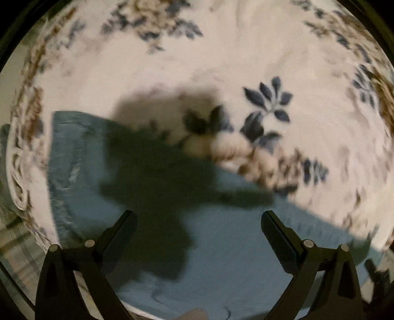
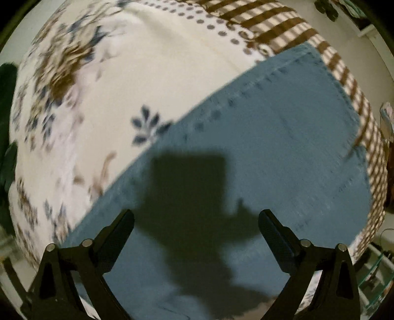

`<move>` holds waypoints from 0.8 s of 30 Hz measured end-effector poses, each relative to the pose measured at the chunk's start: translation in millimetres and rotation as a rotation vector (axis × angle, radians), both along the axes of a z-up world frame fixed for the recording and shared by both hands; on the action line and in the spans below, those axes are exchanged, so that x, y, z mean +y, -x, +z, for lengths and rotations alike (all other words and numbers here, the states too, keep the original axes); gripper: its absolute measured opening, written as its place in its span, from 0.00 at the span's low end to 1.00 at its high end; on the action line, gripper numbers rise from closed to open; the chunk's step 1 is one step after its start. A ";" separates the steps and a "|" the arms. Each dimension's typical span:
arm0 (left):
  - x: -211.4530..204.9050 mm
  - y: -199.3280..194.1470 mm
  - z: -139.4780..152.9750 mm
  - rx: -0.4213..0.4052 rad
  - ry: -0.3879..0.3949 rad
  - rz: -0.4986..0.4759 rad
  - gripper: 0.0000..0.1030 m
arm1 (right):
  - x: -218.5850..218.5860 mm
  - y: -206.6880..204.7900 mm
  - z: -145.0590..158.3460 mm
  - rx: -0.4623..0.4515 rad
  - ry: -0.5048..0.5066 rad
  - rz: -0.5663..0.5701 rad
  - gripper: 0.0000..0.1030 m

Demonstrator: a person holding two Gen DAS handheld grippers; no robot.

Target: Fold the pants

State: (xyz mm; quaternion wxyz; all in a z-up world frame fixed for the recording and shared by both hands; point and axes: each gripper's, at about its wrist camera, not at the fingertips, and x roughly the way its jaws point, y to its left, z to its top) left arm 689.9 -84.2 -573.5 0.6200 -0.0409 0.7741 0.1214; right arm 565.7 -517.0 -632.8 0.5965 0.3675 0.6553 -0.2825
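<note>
Blue jeans [image 2: 258,152] lie flat on a floral bedspread [image 2: 152,73], with both grippers hovering above them, jaws spread wide and empty.

The left wrist view shows the left gripper [image 1: 198,221] over the blue denim [image 1: 221,246], a stitched end of the garment at its left and blue leaf prints on the cream cloth beyond. Only the right wrist view, with the right gripper [image 2: 196,220], shows a dashed seam line, the spread's brown-striped border [image 2: 270,17] and dotted band. Each gripper casts a dark shadow on the denim.
</note>
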 end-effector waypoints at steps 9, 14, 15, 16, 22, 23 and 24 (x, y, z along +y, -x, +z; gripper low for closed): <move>5.9 -3.0 -3.4 -0.060 -0.037 0.011 0.32 | -8.1 -45.4 -60.2 0.014 -0.020 -0.074 0.69; 17.6 25.0 36.8 -0.162 0.003 -0.035 0.07 | -8.9 -42.6 -50.0 -0.022 0.047 -0.053 0.02; 21.5 29.9 48.1 -0.189 0.024 -0.034 0.06 | -8.8 -38.7 -44.4 -0.027 0.060 -0.048 0.01; 26.7 37.2 62.5 -0.221 0.049 -0.029 0.05 | -8.8 -36.7 -39.1 -0.037 0.067 -0.043 0.00; 69.7 99.0 144.3 -0.350 0.188 0.025 0.05 | -1.7 -6.6 11.8 -0.131 0.129 -0.006 0.00; 80.0 115.4 149.1 -0.362 0.205 0.036 0.05 | -0.5 2.1 19.1 -0.147 0.130 -0.004 0.00; 87.0 130.0 154.0 -0.374 0.218 0.049 0.04 | -4.2 13.2 27.3 -0.159 0.127 -0.007 0.00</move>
